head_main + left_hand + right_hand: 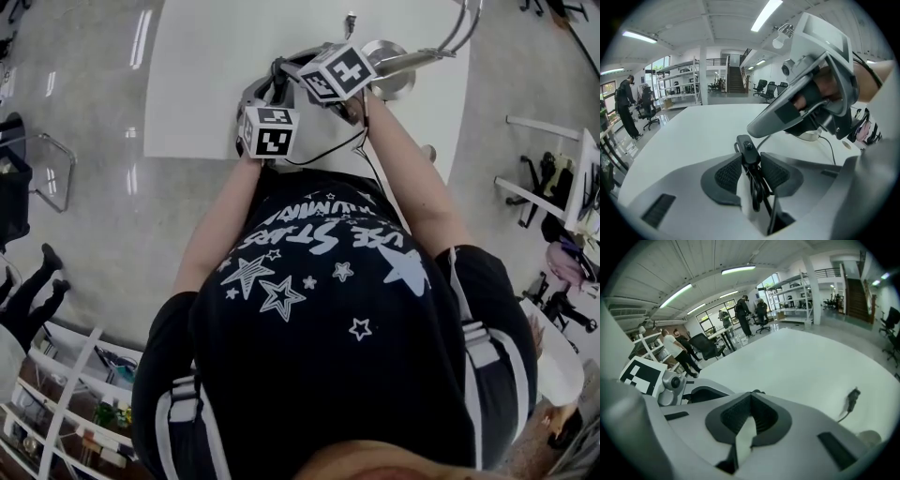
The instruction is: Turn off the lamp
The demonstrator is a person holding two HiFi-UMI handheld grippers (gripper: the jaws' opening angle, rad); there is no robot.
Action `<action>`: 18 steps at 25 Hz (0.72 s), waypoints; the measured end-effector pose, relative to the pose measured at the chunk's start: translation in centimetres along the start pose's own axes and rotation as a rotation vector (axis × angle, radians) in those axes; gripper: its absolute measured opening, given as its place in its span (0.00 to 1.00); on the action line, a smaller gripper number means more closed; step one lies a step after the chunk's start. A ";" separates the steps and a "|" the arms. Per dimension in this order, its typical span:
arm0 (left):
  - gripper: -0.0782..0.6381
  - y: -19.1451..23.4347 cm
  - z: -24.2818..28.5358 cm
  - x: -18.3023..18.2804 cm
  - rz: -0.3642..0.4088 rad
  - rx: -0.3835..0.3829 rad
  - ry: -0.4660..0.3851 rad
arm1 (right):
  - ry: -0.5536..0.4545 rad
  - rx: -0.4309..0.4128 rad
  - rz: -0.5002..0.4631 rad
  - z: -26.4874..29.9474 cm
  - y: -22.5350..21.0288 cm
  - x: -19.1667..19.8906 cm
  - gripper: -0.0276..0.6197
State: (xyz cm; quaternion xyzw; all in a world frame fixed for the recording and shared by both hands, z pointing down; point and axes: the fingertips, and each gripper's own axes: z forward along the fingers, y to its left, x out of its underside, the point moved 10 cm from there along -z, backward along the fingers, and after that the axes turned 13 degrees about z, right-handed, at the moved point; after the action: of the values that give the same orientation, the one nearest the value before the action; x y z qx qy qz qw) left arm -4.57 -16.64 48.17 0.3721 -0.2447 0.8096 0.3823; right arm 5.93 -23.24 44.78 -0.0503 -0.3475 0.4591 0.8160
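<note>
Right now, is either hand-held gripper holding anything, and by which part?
Left hand-held gripper clamps the black inline switch by its lower end, its cord bunched between the jaws. Right hand-held gripper is shut, empty.

The person wears a black star-printed cotton T-shirt [328, 319] with grey sleeve stripes; the light-grey plastic left gripper [751, 161] and right gripper [749, 404] bear black ribbed pads [729, 176].
</note>
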 end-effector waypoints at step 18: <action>0.34 3.0 -2.8 -0.2 0.084 0.258 -0.148 | -0.320 0.224 0.297 -4.7 3.5 6.7 0.05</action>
State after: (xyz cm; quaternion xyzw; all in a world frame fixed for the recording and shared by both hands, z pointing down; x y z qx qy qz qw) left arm -8.06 -16.63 46.00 0.4662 -0.1813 0.8201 0.2779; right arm 8.53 -14.85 43.36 0.0633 -0.4082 0.6117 0.6747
